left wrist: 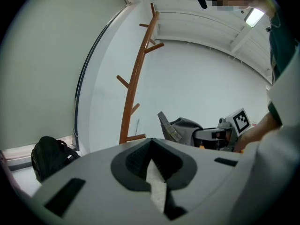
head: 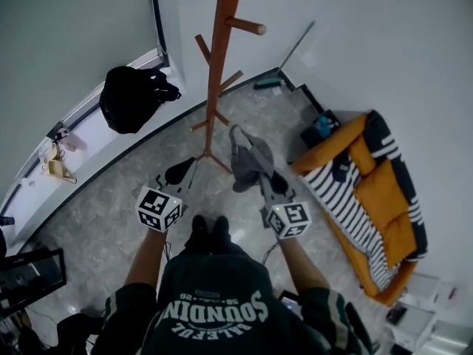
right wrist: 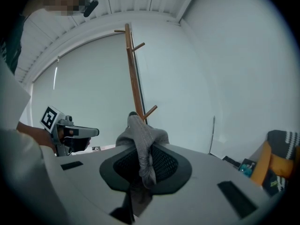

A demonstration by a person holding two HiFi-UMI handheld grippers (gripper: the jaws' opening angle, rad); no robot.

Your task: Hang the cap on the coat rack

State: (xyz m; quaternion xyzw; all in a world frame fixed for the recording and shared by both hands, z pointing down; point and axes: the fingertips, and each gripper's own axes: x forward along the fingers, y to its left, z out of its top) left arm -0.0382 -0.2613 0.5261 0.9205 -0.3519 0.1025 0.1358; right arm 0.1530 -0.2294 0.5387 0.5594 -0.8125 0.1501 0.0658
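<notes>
A wooden coat rack point(head: 218, 58) with angled pegs stands on the marble floor by the wall, ahead of me. My right gripper point(head: 260, 174) is shut on a grey cap point(head: 247, 157) and holds it in the air to the right of the rack's base, apart from the pole. In the right gripper view the cap point(right wrist: 140, 135) is pinched between the jaws, with the coat rack point(right wrist: 135, 78) behind it. My left gripper point(head: 179, 173) hovers left of the base, shut with nothing in it. The left gripper view shows the coat rack point(left wrist: 133, 88) and the cap point(left wrist: 185, 128) off to the right.
A black backpack point(head: 131, 98) lies on the window ledge at the left. An orange sofa point(head: 369, 198) with a striped blanket stands at the right. A thin pole point(head: 295, 46) leans on the wall behind the rack. A dark screen point(head: 29, 276) sits at the lower left.
</notes>
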